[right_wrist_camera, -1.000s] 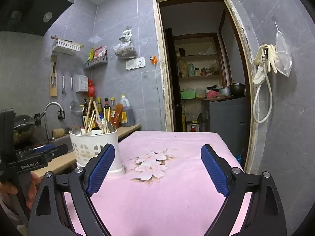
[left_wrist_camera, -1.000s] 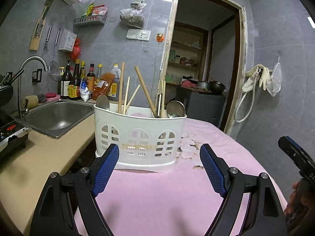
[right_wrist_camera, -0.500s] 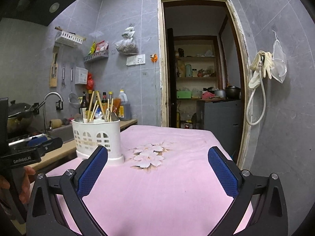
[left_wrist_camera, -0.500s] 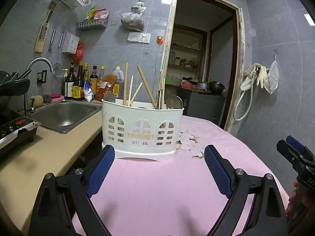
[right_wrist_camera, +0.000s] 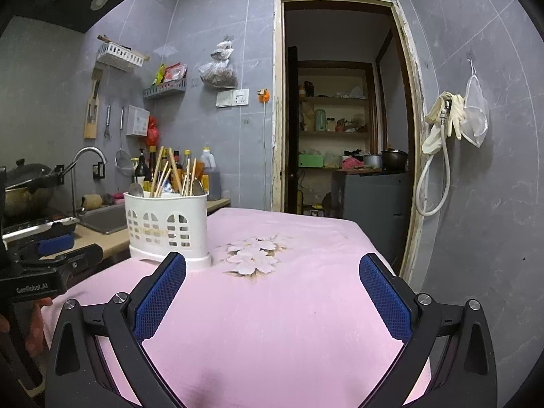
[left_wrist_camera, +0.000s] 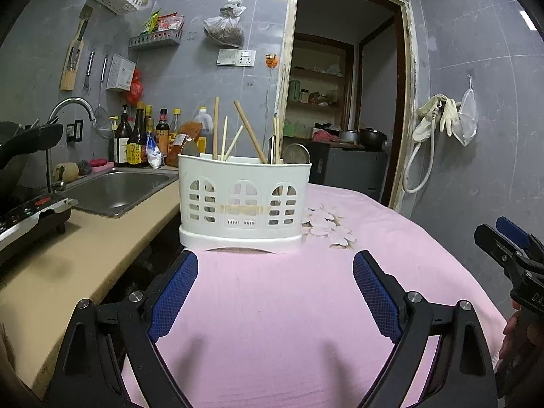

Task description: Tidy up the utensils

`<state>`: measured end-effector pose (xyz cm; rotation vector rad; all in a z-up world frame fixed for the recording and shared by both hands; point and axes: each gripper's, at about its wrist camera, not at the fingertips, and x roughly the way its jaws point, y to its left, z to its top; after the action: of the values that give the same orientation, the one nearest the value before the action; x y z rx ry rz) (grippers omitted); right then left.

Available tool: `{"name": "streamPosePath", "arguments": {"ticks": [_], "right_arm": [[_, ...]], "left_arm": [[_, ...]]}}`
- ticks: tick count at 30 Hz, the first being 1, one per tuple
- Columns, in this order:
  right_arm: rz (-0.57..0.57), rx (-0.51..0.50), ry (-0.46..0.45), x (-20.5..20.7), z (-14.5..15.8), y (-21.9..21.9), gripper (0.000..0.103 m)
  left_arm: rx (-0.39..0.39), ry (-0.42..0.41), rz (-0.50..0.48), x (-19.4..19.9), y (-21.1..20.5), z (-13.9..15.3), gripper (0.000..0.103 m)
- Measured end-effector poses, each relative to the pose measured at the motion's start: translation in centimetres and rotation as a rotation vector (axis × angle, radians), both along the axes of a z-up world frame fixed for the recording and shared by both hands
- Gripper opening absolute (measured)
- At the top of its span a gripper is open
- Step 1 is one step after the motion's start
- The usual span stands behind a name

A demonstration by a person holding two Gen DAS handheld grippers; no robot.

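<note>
Facing the white slotted plastic utensil caddy [left_wrist_camera: 244, 200] of upright wooden chopsticks [left_wrist_camera: 250, 131] near the pink-clothed table's [left_wrist_camera: 289, 306] sink-side edge, we hold both claws wide and empty, left gripper [left_wrist_camera: 274, 292] nearer, right gripper [right_wrist_camera: 272, 292] farther.

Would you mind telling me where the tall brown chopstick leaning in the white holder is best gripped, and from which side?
Probably its bare upper shaft, from above. The brown chopstick leans well clear of the white holder's rim, while its lower part is hidden inside. The left gripper, open and empty, faces it most directly.
</note>
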<state>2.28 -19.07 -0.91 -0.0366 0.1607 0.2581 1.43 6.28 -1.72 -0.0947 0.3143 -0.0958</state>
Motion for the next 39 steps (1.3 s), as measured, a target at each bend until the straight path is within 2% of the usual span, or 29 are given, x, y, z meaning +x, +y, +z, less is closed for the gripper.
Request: {"name": "streamPosePath", "arguments": {"ticks": [39], "right_arm": [[-0.003, -0.006, 0.022, 0.35, -0.48, 0.02, 0.103]], "left_arm": [[-0.004, 0.009, 0.011, -0.01, 0.53, -0.46, 0.090]]}}
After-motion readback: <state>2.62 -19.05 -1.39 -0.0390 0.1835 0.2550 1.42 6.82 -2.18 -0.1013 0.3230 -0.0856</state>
